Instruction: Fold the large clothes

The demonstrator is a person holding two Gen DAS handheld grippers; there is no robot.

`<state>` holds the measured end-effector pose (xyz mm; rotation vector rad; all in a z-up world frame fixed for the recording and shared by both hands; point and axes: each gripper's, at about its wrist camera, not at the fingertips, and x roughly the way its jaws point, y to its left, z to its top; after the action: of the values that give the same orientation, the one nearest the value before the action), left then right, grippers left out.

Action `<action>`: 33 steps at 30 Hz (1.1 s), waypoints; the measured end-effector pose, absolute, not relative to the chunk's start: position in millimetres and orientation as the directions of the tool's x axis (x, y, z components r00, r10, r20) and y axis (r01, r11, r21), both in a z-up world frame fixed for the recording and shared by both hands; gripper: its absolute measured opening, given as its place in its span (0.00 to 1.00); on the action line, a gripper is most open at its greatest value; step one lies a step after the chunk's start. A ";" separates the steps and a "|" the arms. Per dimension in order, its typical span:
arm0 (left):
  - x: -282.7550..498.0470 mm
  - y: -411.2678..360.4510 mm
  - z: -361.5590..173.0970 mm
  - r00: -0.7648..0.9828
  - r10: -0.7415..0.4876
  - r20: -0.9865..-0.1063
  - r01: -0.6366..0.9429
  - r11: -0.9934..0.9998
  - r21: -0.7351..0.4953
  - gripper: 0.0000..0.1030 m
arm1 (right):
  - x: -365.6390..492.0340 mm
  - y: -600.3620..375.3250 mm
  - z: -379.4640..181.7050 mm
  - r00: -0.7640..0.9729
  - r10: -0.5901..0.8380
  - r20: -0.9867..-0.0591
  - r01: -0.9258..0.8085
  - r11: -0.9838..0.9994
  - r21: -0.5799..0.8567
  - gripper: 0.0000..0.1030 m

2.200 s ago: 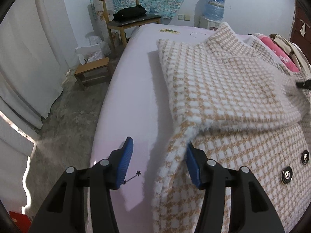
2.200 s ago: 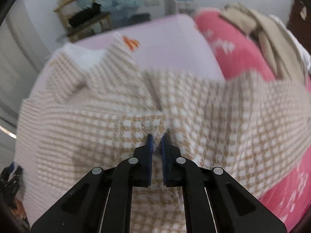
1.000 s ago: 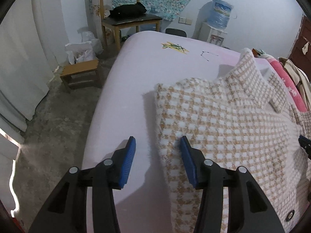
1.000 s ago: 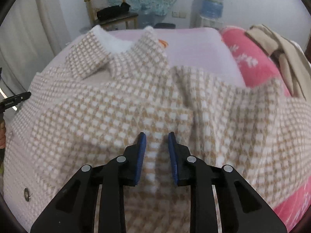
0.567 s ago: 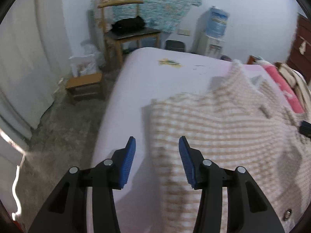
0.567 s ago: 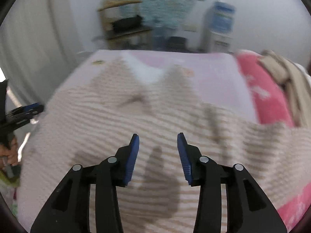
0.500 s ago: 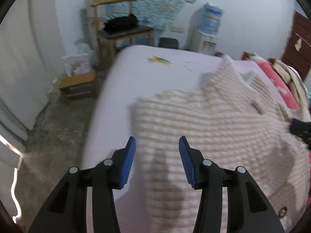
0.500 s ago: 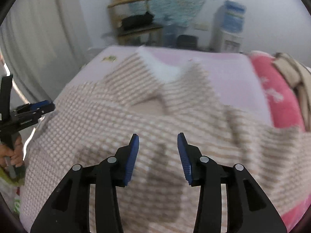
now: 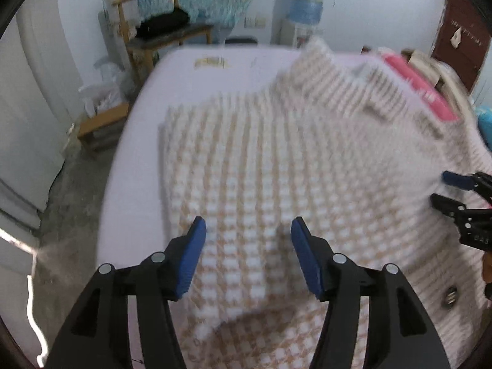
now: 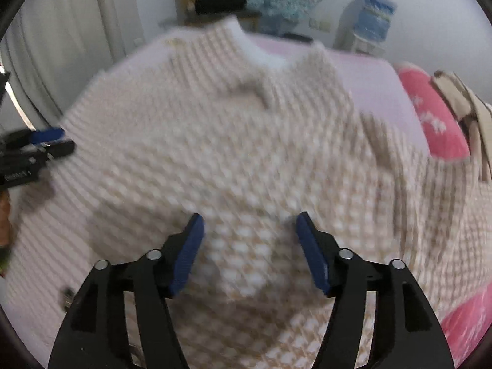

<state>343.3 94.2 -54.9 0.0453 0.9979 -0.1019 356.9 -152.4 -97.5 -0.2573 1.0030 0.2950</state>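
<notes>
Your checked coat (image 9: 276, 166) lies spread across the lilac bed (image 9: 184, 70), its collar toward the far end where the wooden chair (image 9: 153, 27) stands, its right edge against the pink blanket (image 10: 436, 120). Your left gripper (image 9: 247, 240) hangs over the coat's left part, fingers (image 9: 192, 252) opening with nothing pinched between them. Your right gripper (image 10: 249, 236) hangs over the coat's middle, its fingers (image 10: 313, 255) also spreading apart and gripping nothing. Both views are blurred.
</notes>
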 end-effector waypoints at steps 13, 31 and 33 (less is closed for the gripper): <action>335.0 63.3 -33.2 0.556 -0.094 -0.826 0.139 0.990 -0.019 0.57 | 330.9 -192.9 -57.1 0.516 0.157 -0.842 -0.242 0.970 0.033 0.62; 338.2 31.8 -37.7 0.546 -0.100 -0.832 0.174 0.985 -0.005 0.59 | 300.6 -224.1 -47.6 0.504 0.160 -0.849 -0.196 0.978 0.068 0.71; 339.9 30.2 -39.9 0.545 -0.095 -0.833 0.172 0.985 0.001 0.59 | 300.4 -223.8 -47.8 0.503 0.158 -0.850 -0.195 0.979 0.066 0.71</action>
<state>339.9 30.2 -39.9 0.0857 0.9820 -0.1584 300.4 -223.8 -47.8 -0.0401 1.0213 0.2133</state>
